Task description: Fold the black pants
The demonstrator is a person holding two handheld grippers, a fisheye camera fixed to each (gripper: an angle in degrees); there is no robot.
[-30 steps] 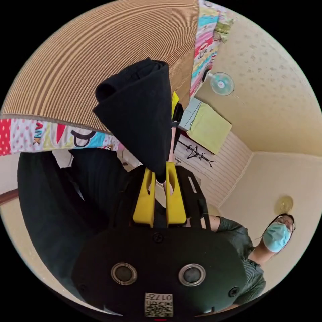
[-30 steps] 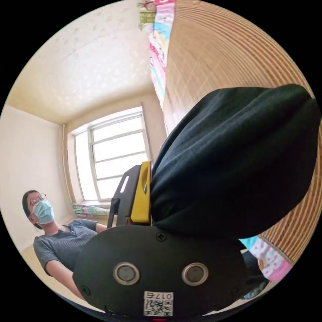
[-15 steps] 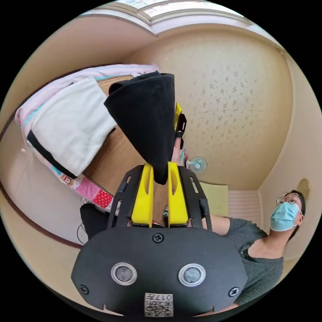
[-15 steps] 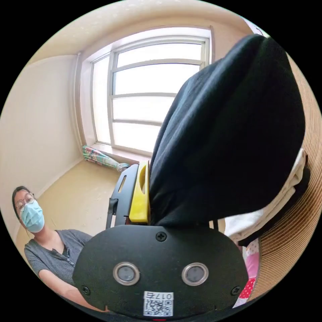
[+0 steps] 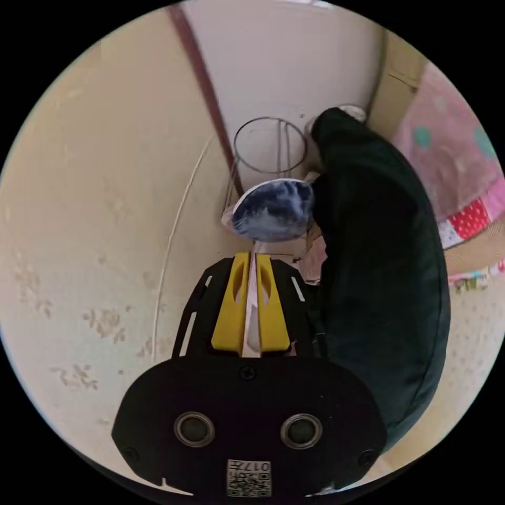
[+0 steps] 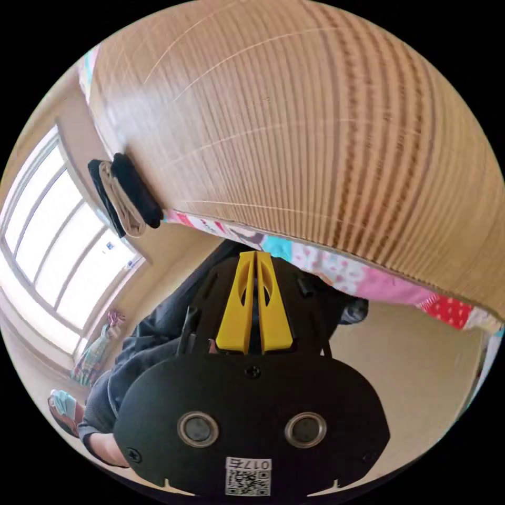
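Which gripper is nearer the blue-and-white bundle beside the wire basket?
Left. The left gripper ends just short of the bundle; the right gripper points at the woven mat instead.

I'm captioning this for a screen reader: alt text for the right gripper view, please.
The right gripper, yellow jaws closed and empty, points at a ribbed woven tan mat. A folded stack of black and beige clothes lies near the mat's edge, beside a bright window.

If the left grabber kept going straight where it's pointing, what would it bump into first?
Probably the blue-and-white patterned round thing, just past the tips of the left gripper, whose jaws are together. A wire ring stand and the wall come after. Depth is hard to judge.
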